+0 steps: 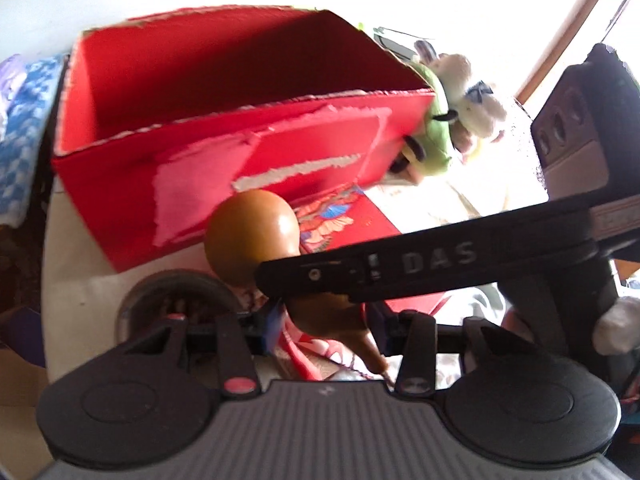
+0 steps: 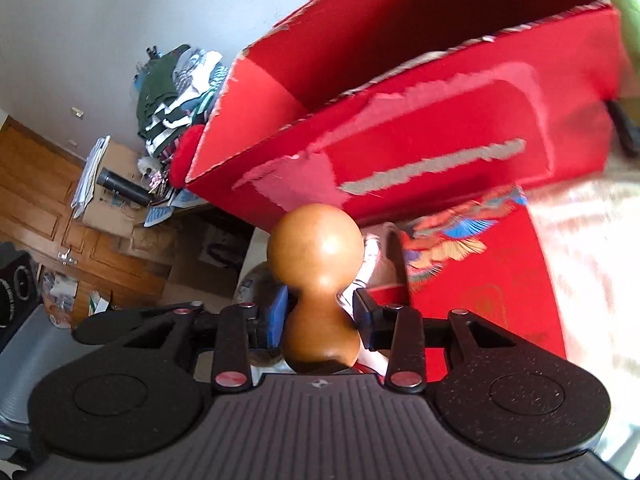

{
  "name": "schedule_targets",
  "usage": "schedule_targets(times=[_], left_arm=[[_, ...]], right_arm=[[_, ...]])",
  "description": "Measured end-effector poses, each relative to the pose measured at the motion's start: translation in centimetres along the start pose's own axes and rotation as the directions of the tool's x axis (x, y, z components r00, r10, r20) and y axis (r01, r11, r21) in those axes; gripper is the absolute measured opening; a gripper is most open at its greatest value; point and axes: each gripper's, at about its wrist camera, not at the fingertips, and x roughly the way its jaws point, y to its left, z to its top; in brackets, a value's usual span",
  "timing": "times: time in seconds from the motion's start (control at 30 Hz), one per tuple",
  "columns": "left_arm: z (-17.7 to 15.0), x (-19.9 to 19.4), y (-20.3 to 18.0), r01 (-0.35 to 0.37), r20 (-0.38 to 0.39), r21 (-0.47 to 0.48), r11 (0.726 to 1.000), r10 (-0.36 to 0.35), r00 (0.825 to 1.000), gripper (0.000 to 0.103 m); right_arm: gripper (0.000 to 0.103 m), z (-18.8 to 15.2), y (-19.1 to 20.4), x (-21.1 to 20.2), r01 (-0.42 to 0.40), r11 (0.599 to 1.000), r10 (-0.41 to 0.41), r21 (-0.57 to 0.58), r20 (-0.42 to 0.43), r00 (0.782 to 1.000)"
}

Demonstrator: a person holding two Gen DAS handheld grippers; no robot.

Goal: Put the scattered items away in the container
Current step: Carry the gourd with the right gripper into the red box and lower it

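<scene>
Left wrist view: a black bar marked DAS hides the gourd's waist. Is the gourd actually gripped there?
Observer: Yes. In the right wrist view the right gripper pinches the gourd at its waist, one finger on each side.
Operator: Which end leads?
Observer: The big round bulb points forward toward the red box's near wall. The smaller bulb sits behind the fingers.
Operator: Anything beyond the box I can't see?
Observer: A stack of folded clothes by the box's far corner.
</scene>
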Motion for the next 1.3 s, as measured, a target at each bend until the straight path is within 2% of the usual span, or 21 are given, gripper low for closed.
schedule_targets(times=[0.07,0.17,0.33,0.47,0.63,0.77,0.9,1.0,1.07,1.17,1.3], left_arm=[[0.1,-0.3,-0.8,0.012,0.009,0.031,0.999,-0.012,1.0,0.044],[0.2,-1.2,-3.0,-0.005,0.042,0.132,0.991,-0.001,0.999,0.044],[2.4,-3.1,-5.8,-0.002,0.122,0.254,0.967,-0.03,0.992,0.043],[6.1,-4.5,-6.2,-0.013,0.206,0.311,0.95,-0.054,0.977,0.043],[11.1,-4.0,-4.4,-0.07,0.253,0.311,0.948,-0.012,0.967,0.043],[13.6,-1.7,-1.4,-0.126,0.213,0.265,0.956,0.069,0.975,0.043],[15.0,1.0,2.8,-0.159,0.124,0.174,0.972,0.138,0.983,0.043],[15.3,3.3,5.3,-0.197,0.059,0.134,0.971,0.191,0.98,0.044],[15.5,4.5,6.8,-0.213,0.013,0.084,0.973,0.213,0.977,0.044],[15.3,5.8,8.7,-0.241,-0.046,0.014,0.97,0.242,0.969,0.041],[14.5,5.5,10.1,-0.26,-0.059,-0.042,0.965,0.258,0.964,0.041]], right_arm=[[0.038,-0.1,-0.7,-0.9,-0.019,0.999,0.019,0.034,0.01,1.0],[0.038,-0.4,-1.4,-2.7,-0.055,0.995,0.052,0.078,0.042,0.998],[0.038,-0.3,-1.2,-6.8,-0.097,0.99,0.081,0.102,0.153,0.985],[0.038,2.7,-0.2,-9.0,-0.118,0.991,0.099,0.066,0.243,0.965],[0.037,8.1,0.7,-8.3,-0.118,0.993,0.106,0.027,0.287,0.952],[0.037,12.2,0.2,-4.5,-0.129,0.99,0.112,0.063,0.228,0.967],[0.037,15.8,-1.9,0.5,-0.145,0.98,0.13,0.138,0.107,0.986],[0.037,17.6,-3.3,4.5,-0.139,0.967,0.137,0.214,0.023,0.99],[0.036,18.5,-3.7,6.6,-0.111,0.961,0.122,0.253,-0.027,0.992],[0.034,19.5,-3.5,8.8,-0.03,0.966,0.056,0.256,-0.094,0.994],[0.034,20.1,-3.5,10.9,0.047,0.964,-0.004,0.26,-0.162,0.987]])
